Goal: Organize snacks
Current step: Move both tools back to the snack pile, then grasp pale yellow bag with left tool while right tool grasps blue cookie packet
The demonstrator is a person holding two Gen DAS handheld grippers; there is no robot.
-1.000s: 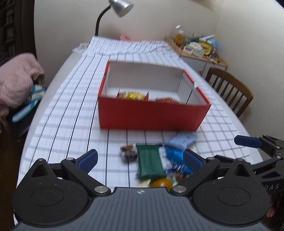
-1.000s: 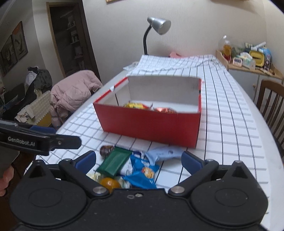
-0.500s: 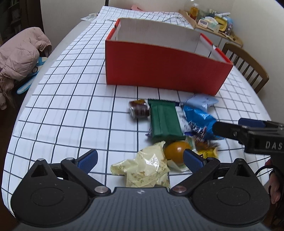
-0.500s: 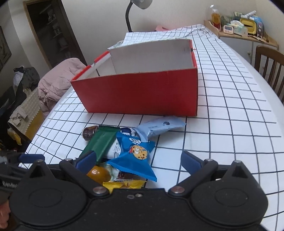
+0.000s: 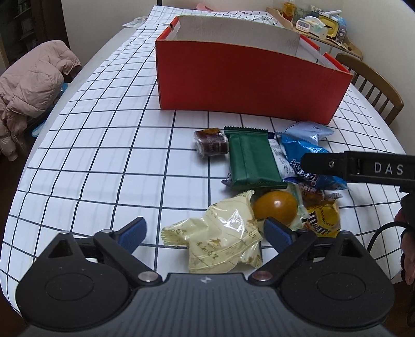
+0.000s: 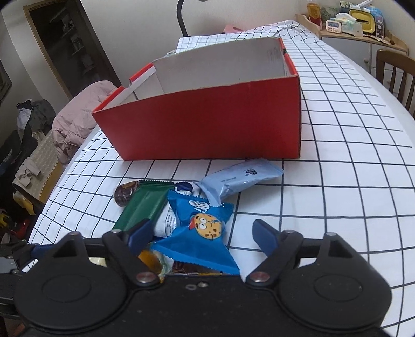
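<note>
A pile of snacks lies on the checked tablecloth in front of the red box [image 5: 246, 77] [image 6: 207, 124]. My left gripper [image 5: 205, 233] hangs low over the pile with its jaws closing; a pale yellow crinkled wrapper [image 5: 220, 241] lies between them, and the pads do not press it. My right gripper [image 6: 202, 232] is also closing, with a blue cookie packet [image 6: 205, 228] between its pads but not gripped. One right finger [image 5: 350, 168] reaches in over the pile. A green bar [image 5: 251, 158], a dark brown sweet [image 5: 211, 142], a light blue packet [image 6: 241, 176] and an orange ball [image 5: 275, 204] lie around.
A yellow candy bag [image 5: 321, 217] lies at the pile's right edge. A wooden chair [image 5: 373, 80] stands right of the table, a pink jacket [image 5: 31, 77] on a seat to the left. A cluttered shelf [image 6: 358, 20] is at the back right.
Both grippers have come down and tipped toward the snack pile, which now fills the lower view. Both pairs of jaws have narrowed a little. The box's inside has dropped out of sight.
</note>
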